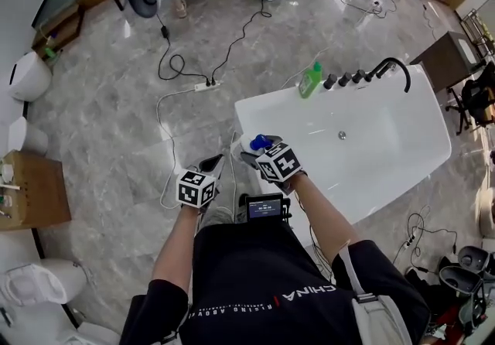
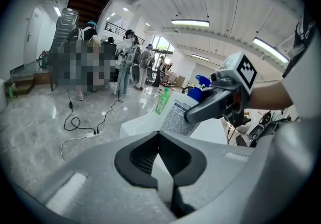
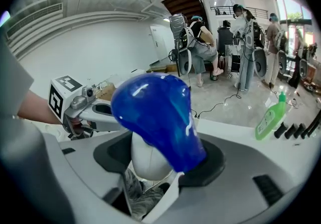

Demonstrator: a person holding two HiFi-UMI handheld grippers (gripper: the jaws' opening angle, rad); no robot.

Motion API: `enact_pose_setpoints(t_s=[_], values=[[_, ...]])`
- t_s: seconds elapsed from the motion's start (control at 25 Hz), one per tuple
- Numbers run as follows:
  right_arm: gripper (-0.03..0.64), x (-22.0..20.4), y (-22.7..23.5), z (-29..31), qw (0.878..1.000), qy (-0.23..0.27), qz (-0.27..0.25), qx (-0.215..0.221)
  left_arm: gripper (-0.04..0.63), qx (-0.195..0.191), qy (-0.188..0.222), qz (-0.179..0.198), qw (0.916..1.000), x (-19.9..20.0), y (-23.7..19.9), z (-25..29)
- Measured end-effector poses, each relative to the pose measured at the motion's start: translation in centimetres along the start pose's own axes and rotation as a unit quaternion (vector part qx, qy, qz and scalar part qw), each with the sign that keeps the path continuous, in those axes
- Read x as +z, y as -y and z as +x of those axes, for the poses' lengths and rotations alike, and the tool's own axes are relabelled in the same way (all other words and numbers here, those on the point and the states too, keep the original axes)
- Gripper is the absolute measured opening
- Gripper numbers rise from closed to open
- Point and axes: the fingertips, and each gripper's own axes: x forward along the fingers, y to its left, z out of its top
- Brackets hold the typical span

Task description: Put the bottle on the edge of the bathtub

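Far left, grey marble floor (image 1: 116, 88), a white power strip (image 1: 205, 87) and its black cords lying on it. Now the left hand-held gripper (image 1: 210, 163), low over that floor just beside the tub: its dark pads (image 2: 143, 155) are pressed together at the tips, nothing between them. Just to the right of it, the right hand-held gripper (image 1: 255, 152) is pinching the bottle (image 1: 261, 141). That is a white body with a big blue cap (image 3: 153, 112), the jaws clamped on the white shoulder under the cap and the cap tipped toward the tub. The bottle sits at the near left corner of the white bathtub (image 1: 244, 115), over its left rim. Whether its base touches the rim, I cannot tell. Further right and far, a green bottle (image 1: 311, 80) stands upright on the tub's far edge. Beside it comes a row of black knobs (image 1: 344, 79), then the curved black faucet (image 1: 394, 65).
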Motion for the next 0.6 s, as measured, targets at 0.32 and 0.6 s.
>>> enact_pose_setpoints(t_s=[0.32, 0.6], values=[[0.275, 1.7, 2.6, 0.1, 1.0, 0.011, 0.017, -0.011, 0.009, -0.017, -0.009, 0.009, 0.9998, 2.1, -1.1, 2.6], [0.275, 2.4, 5.4, 0.8, 0.999, 0.01, 0.026, -0.024, 0.009, -0.032, -0.012, 0.025, 0.9991, 3.7, -2.5, 4.7]])
